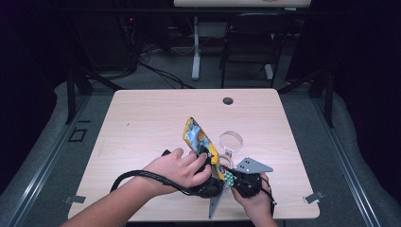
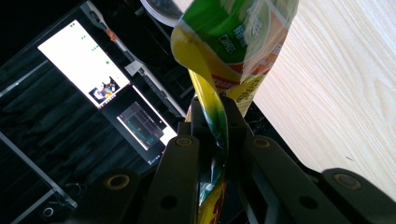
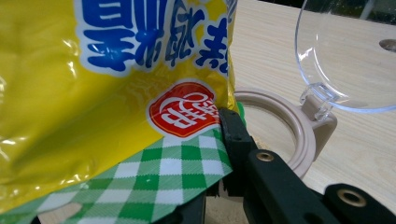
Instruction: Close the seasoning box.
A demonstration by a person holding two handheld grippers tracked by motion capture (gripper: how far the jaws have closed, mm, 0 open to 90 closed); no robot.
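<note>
Snack bag (image 1: 201,140) pinched by L gripper (image 2: 215,140) & R gripper (image 3: 224,140) beside lidded container (image 1: 230,146); bag looks unopened, tear pending.

High view over the table (image 1: 142,113); both gripper views close against the shared snack bag (image 1: 201,139).

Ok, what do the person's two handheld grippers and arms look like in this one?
Both grippers are black: the left gripper and right gripper have flat, bolted black jaws. A grey three-cornered plate tops the right one, and a black cable trails across the bare left forearm. No sleeves visible.
</note>
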